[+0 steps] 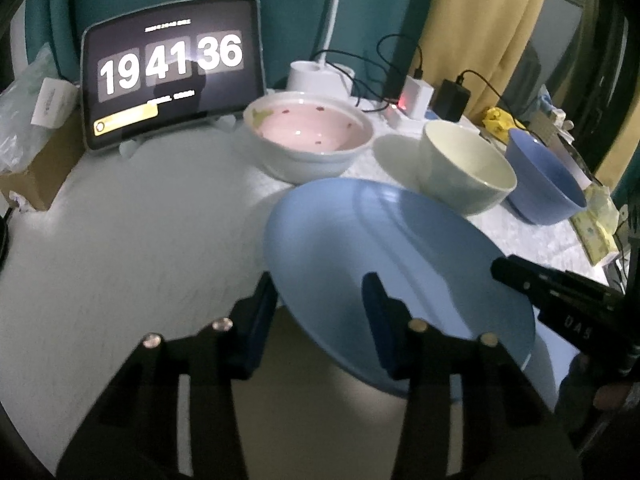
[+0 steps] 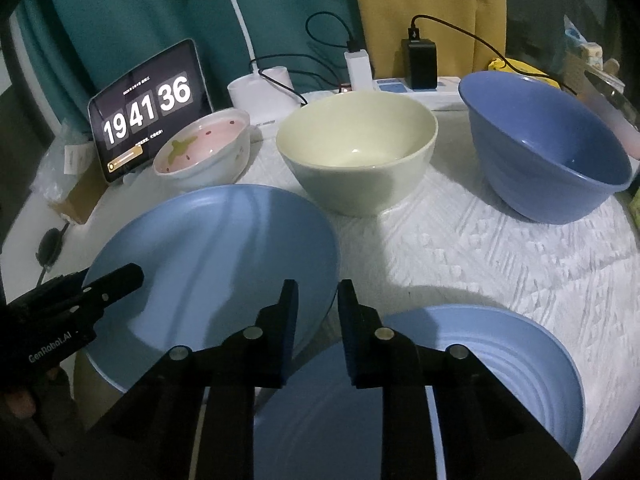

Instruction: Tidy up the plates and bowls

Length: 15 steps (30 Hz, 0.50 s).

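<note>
The white table (image 2: 480, 264) carries everything. On it, the largest piece is a light blue plate (image 1: 384, 248), raised off the surface and tilted, its near rim between the two fingers of the left gripper (image 1: 320, 312), which are set wide with one finger under the rim and one over it. Whether they truly pinch it cannot be told. A second, ridged blue plate (image 2: 480, 360) lies flat below the right gripper (image 2: 318, 292), whose jaws stand slightly apart with nothing between them. Behind sit a dark blue bowl (image 2: 548, 148), a cream bowl (image 2: 356, 156) and a pink strawberry bowl (image 2: 204, 152). A tablet (image 1: 172, 68) showing 19 41 36 stands at the back left.
</note>
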Each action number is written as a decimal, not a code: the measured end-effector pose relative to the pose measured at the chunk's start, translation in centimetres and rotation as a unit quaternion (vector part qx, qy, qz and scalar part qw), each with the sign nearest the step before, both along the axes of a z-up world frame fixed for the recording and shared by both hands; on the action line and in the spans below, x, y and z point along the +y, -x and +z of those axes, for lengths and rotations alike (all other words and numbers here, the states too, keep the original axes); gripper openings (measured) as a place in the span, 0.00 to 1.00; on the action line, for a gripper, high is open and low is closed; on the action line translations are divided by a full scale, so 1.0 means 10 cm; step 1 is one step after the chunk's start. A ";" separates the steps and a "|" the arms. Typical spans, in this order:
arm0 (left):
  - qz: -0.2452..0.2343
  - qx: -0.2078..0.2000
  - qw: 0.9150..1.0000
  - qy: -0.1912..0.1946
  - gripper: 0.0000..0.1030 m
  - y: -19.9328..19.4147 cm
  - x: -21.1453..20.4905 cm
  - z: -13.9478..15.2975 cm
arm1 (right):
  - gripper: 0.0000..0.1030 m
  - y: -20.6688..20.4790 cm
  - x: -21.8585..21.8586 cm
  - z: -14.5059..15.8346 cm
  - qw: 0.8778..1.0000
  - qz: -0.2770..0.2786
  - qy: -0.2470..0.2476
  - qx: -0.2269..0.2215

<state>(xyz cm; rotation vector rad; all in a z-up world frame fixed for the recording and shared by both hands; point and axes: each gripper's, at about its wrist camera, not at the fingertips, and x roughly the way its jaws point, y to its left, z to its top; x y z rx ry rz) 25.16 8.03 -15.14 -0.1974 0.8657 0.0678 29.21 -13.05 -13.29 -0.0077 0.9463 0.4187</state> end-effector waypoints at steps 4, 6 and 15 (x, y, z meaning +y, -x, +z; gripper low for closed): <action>0.000 -0.002 1.000 0.000 0.44 0.06 -0.01 0.03 | 0.22 0.06 0.00 0.07 1.000 0.000 0.001 -0.009; 0.000 -0.006 1.000 -0.001 0.44 0.09 -0.01 0.05 | 0.22 0.10 0.00 0.10 1.000 0.000 0.002 -0.013; -0.004 -0.021 1.000 -0.007 0.44 0.28 -0.08 0.18 | 0.22 0.29 -0.07 0.23 0.999 -0.002 -0.002 -0.032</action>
